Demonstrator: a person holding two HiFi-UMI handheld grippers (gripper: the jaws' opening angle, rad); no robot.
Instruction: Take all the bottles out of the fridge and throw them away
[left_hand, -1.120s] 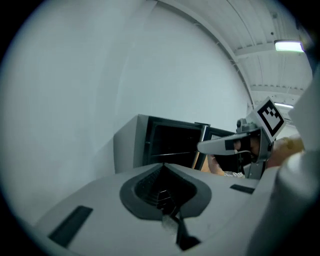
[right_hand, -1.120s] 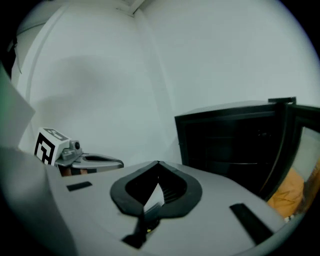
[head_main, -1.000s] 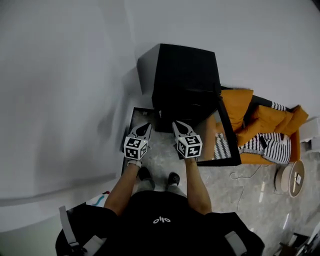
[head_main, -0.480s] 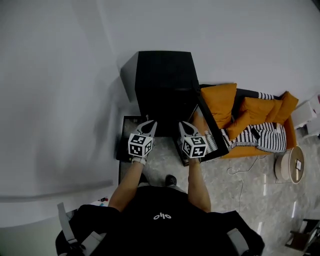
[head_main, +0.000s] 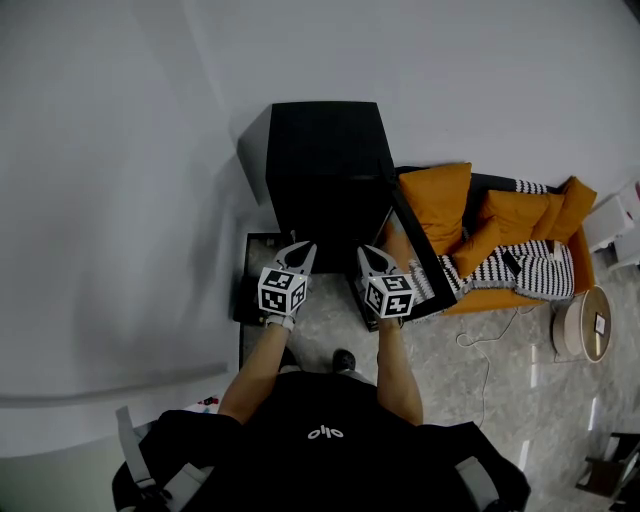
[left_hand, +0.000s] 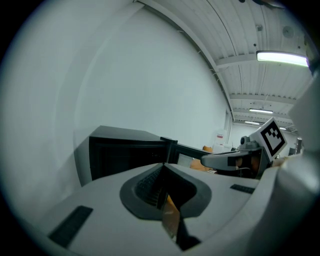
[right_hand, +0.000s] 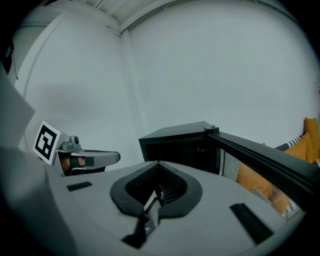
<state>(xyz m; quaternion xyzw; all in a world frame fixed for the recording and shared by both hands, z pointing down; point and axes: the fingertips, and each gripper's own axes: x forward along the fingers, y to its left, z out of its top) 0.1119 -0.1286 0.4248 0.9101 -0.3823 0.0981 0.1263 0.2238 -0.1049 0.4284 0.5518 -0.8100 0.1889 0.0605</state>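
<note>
Along the far side, plain white wall (head_main: 120, 150); below it, pale stone floor (head_main: 480, 370). Against the wall, low black fridge (head_main: 325, 150), door (head_main: 415, 255) swung wide to the right, with an orange sofa (head_main: 470, 210) just beyond it. Dark inside as seen from both gripper views; no bottle to be made out there or anywhere else, and no bin in sight. Fits a fridge yet to be emptied as well as one already cleared, so cannot judge how much is left. Open floor near and to the right. Tighter on the left, with the wall close by and a flat dark mat (head_main: 250, 280) beside the fridge; hemmed in on the right by the open door's edge. Pointed at the opening, side by side, left hand-held gripper (head_main: 299, 252) and right hand-held gripper (head_main: 369, 256), each with jaws closed tight on nothing
</note>
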